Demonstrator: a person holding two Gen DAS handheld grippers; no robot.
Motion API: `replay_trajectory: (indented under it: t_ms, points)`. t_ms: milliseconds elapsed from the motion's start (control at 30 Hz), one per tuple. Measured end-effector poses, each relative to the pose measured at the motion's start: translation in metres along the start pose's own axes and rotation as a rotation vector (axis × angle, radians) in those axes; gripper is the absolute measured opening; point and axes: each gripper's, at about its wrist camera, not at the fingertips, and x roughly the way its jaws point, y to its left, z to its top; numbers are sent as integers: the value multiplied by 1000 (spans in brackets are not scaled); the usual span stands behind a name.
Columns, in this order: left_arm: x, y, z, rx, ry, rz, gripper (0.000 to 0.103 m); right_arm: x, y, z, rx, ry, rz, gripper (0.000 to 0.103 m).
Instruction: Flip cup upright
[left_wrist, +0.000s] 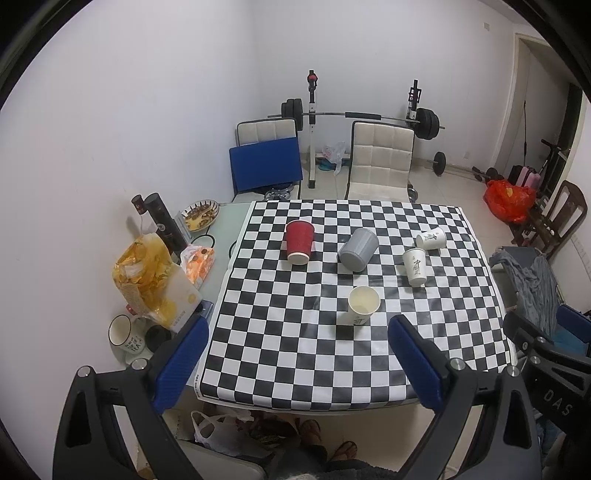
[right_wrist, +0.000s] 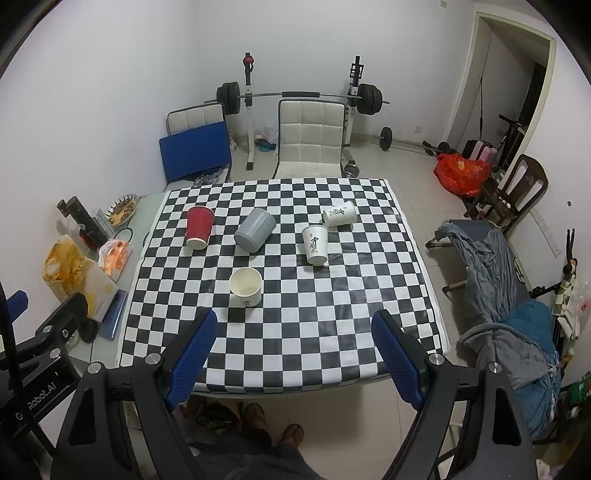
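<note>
Checkered cloth covers the desk (right_wrist: 369, 280) beneath both tools. Left gripper (left_wrist: 295, 354) and right gripper (right_wrist: 295, 343) hang over the near edge, jaws wide apart, holding nothing. Nearest stands an upright paper cup (right_wrist: 246, 286); beyond it a white printed cup (right_wrist: 316, 244), a red cup (right_wrist: 199, 227) and a grey cup (right_wrist: 255, 229) sit mouth-down, and another white cup (right_wrist: 340, 213) lies on its side. No cup is gripped yet — approach stage; next comes reaching for an overturned one. Gripper lettering reads "DAS" and "Robot.AI".

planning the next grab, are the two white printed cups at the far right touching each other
Apart. The right wrist view shows checkered cloth between the lying printed cup and the standing printed cup; the left wrist view shows the same gap.
</note>
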Motion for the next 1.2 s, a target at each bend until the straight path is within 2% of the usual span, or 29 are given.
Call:
replay_trajectory:
  t_ms: [1200]
  points:
    - [5, 4, -9, 10, -9, 8, 99, -2, 8, -9, 0, 2, 7, 87]
